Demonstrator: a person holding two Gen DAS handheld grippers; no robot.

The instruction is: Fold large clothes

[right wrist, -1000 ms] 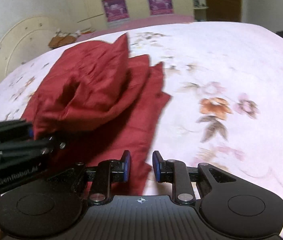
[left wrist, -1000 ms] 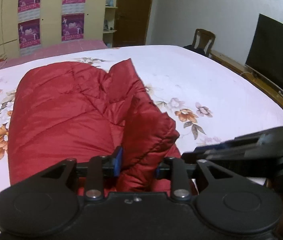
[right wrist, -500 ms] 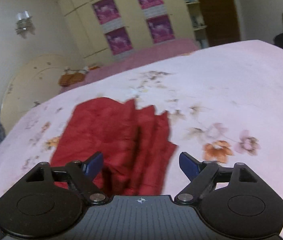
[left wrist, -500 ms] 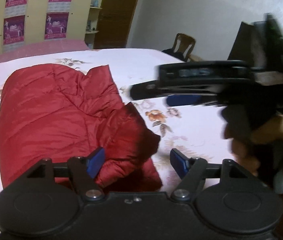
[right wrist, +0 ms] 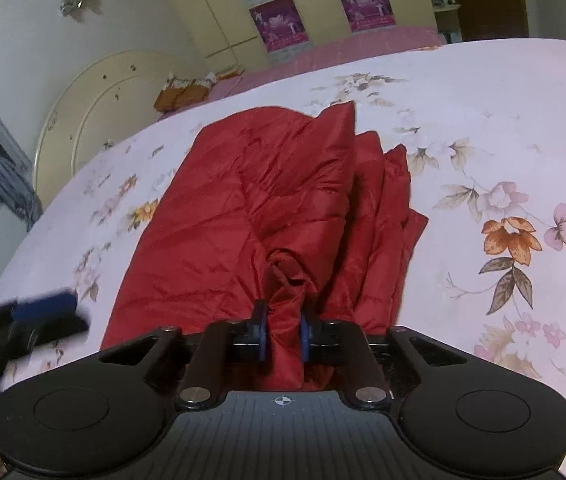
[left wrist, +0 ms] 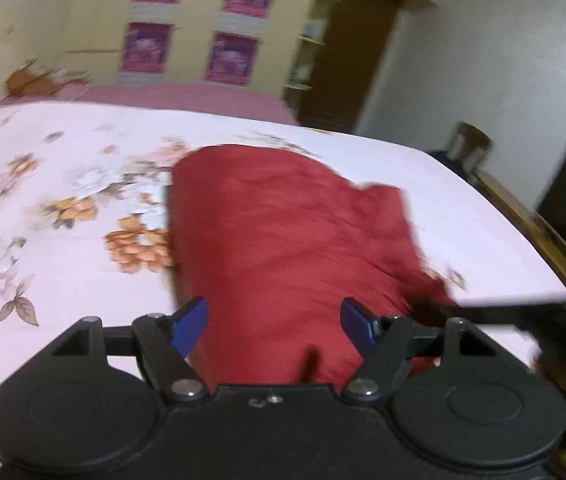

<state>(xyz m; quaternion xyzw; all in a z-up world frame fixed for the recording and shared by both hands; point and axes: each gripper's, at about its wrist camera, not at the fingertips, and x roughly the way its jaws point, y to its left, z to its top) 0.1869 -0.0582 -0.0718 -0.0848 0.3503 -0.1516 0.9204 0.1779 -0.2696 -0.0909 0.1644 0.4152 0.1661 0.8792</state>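
On the floral bed [right wrist: 483, 92], the right tongs [right wrist: 281, 334] clamp a bunched near edge of the half-folded red quilted jacket [right wrist: 243, 208] while the left tongs [left wrist: 275, 322] hover spread apart over it, likely needing a second edge grip.

No readable text; purple wall posters [right wrist: 277, 24] too blurred, small to read.

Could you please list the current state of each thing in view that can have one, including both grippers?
Red quilted padded jacket: folded into layers, lying on the bed, near edge bunched and pinched.
Right gripper: shut on the jacket's near fold.
Left gripper: open, fingers apart, holding nothing.
Pink floral bedsheet: spread flat over the bed.
Dark wooden door: blurred, cannot tell if open.
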